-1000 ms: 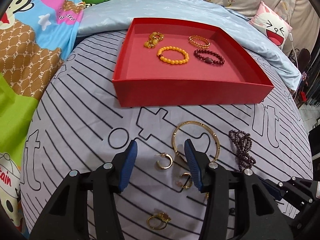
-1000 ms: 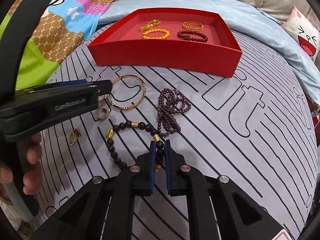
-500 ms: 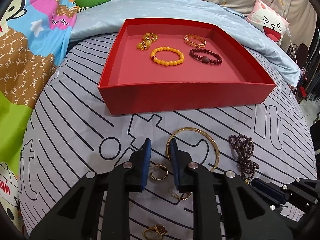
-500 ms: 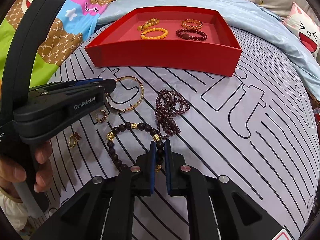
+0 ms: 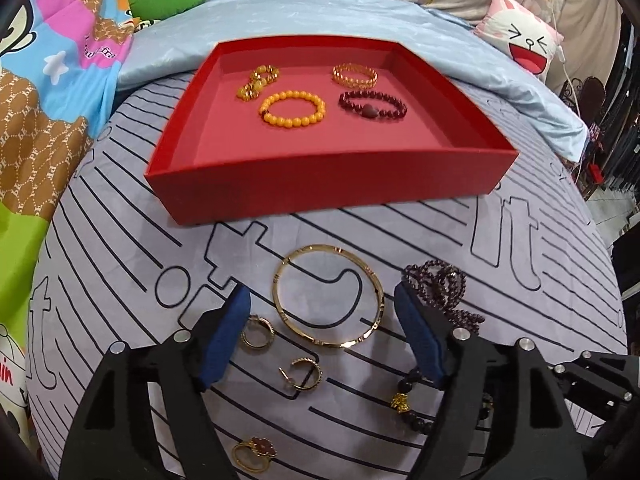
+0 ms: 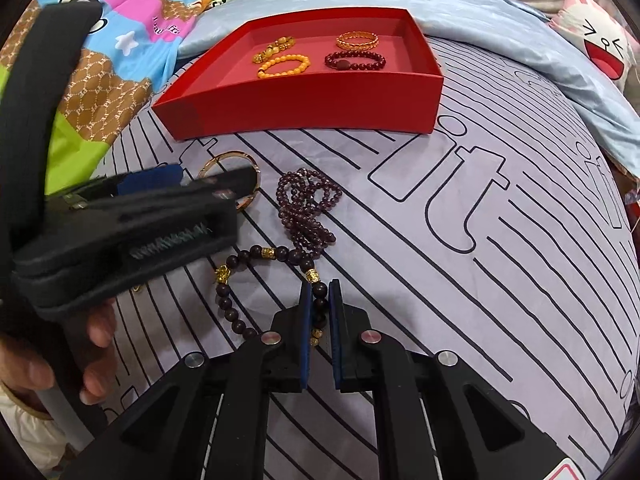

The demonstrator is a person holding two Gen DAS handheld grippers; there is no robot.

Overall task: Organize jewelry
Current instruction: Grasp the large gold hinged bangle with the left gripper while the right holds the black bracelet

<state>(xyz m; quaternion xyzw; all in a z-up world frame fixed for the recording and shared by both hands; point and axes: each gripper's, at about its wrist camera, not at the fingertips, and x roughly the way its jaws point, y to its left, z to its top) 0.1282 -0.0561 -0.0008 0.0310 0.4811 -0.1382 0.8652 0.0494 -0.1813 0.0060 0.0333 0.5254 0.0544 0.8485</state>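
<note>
My left gripper [image 5: 320, 296] hangs over the striped bedspread, its jaws opening wide. The gold bangle [image 5: 276, 292] lies between its fingertips, and the pads do not touch it. Two gold hoop earrings [image 5: 256, 332] [image 5: 304, 374] and a ring with a red flower [image 5: 252, 454] lie nearer the camera. My right gripper [image 6: 320, 292] is shut on the dark bead bracelet [image 6: 256, 252], which rests on the cloth. A purple bead necklace [image 6: 308, 204] lies just beyond it. The left gripper [image 6: 208, 178] partly hides the bangle [image 6: 224, 158] in the right wrist view.
The red tray [image 5: 320, 176] behind holds a yellow bead bracelet [image 5: 292, 108], a gold bracelet [image 5: 354, 74], a dark red bracelet [image 5: 372, 106] and an amber charm piece [image 5: 258, 82]. A colourful blanket [image 5: 48, 100] borders the left, a cartoon pillow [image 5: 524, 40] the far right.
The left gripper narrowed almost shut near a hoop earring, then spread wide and shifted so the bangle lies between its fingers. The right gripper kept its hold and place.
</note>
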